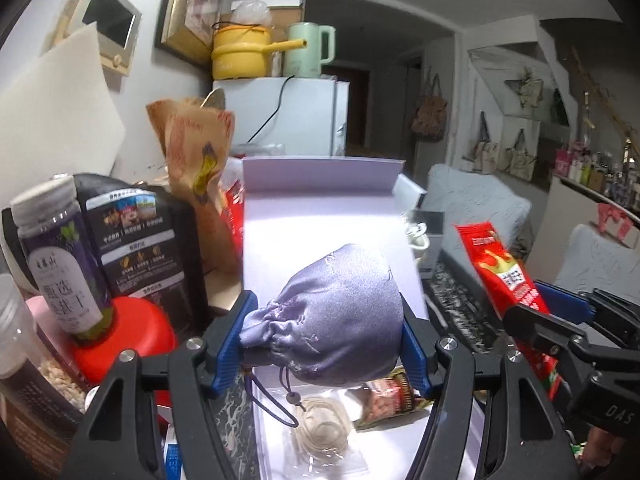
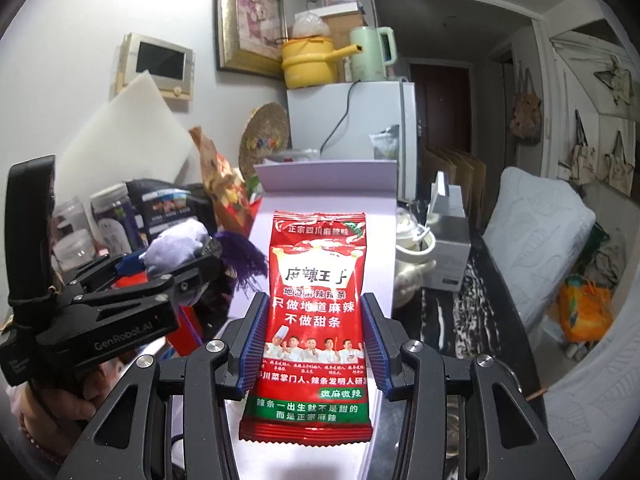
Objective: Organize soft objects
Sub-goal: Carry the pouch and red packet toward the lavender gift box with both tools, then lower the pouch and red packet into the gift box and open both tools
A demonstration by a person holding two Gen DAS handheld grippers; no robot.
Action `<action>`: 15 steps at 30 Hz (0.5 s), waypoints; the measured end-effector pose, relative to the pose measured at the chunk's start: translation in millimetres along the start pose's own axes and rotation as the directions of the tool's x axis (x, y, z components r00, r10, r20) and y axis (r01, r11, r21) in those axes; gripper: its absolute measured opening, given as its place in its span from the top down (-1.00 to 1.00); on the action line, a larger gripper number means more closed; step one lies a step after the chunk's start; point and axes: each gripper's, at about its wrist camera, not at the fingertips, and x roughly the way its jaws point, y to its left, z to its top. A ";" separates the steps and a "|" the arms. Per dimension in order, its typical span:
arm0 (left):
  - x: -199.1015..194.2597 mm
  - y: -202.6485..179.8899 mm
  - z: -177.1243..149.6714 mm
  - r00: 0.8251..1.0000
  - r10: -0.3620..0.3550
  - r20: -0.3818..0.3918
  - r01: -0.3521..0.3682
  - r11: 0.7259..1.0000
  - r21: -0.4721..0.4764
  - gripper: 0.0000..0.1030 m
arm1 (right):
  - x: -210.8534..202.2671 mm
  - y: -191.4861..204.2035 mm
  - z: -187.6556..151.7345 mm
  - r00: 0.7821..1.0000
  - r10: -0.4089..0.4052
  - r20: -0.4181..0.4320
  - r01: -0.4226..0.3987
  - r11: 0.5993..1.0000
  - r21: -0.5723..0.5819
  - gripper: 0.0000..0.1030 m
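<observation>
slippage threatens both loads: left tongs (image 1: 326, 334) clamp the slick lavender satin drawstring pouch (image 1: 336, 316) and right tongs (image 2: 314, 344) pinch the glossy red snack packet (image 2: 316, 312) only by its edges.

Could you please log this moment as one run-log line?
left gripper: shut on pouch | right gripper: shut on snack pack | both held over white box

A shiny purple-grey drawstring pouch (image 1: 340, 316) is sitting squeezed between two blue pads, up in the air over a pale purple box (image 1: 320, 216). Its tied neck is pointing left and its dark cord is hanging down. A red snack packet (image 2: 316, 320) with white and yellow writing is standing upright, pinched at both side edges. A coil of beige string (image 1: 320, 428) and a small wrapped snack (image 1: 390, 398) are lying in the box.
</observation>
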 end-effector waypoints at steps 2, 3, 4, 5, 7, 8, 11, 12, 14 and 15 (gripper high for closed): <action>11.6 -0.2 -4.4 0.999 0.007 -0.033 -0.007 1.000 0.007 -0.28 | 9.0 -1.2 -3.5 1.000 -0.006 -0.019 0.006 1.000 0.001 0.13; 18.0 0.5 -6.8 0.999 0.009 -0.052 -0.009 1.000 0.006 -0.28 | 12.2 -1.6 -4.6 1.000 -0.007 -0.025 0.007 1.000 0.002 0.13; 23.0 0.6 -9.0 0.998 0.010 -0.068 -0.010 1.000 0.007 -0.28 | 17.6 -3.3 -7.7 0.999 -0.010 -0.038 0.010 1.000 0.008 0.13; 27.7 0.2 -10.7 0.997 0.010 -0.082 -0.009 1.000 0.008 -0.28 | 21.2 -5.0 -10.1 0.999 -0.010 -0.049 0.011 1.000 0.012 0.13; 36.8 -1.1 -14.9 0.993 0.022 -0.114 -0.020 1.000 0.017 -0.28 | 31.9 -8.7 -15.6 0.997 -0.010 -0.082 0.012 1.000 0.025 0.13; 39.7 -1.6 -16.6 0.992 0.027 -0.124 -0.024 0.999 0.021 -0.28 | 35.4 -9.4 -17.6 0.995 -0.011 -0.097 0.013 1.000 0.022 0.13; 51.3 -3.0 -23.8 0.986 0.036 -0.165 -0.030 0.999 0.036 -0.28 | 49.5 -11.8 -23.1 0.990 -0.010 -0.139 0.013 1.000 0.018 0.13; 55.5 -3.3 -25.9 0.983 0.038 -0.179 -0.032 0.999 0.039 -0.28 | 54.1 -12.2 -24.8 0.989 -0.009 -0.151 0.012 1.000 0.021 0.13; 65.1 -2.8 -30.8 0.976 0.023 -0.216 -0.014 0.999 0.043 -0.28 | 63.4 -13.4 -29.5 0.983 -0.002 -0.183 0.007 1.000 0.023 0.13; 68.8 -1.6 -32.8 0.973 0.015 -0.231 -0.007 0.999 0.036 -0.28 | 69.0 -15.5 -32.2 0.979 0.019 -0.201 -0.012 0.999 0.034 0.12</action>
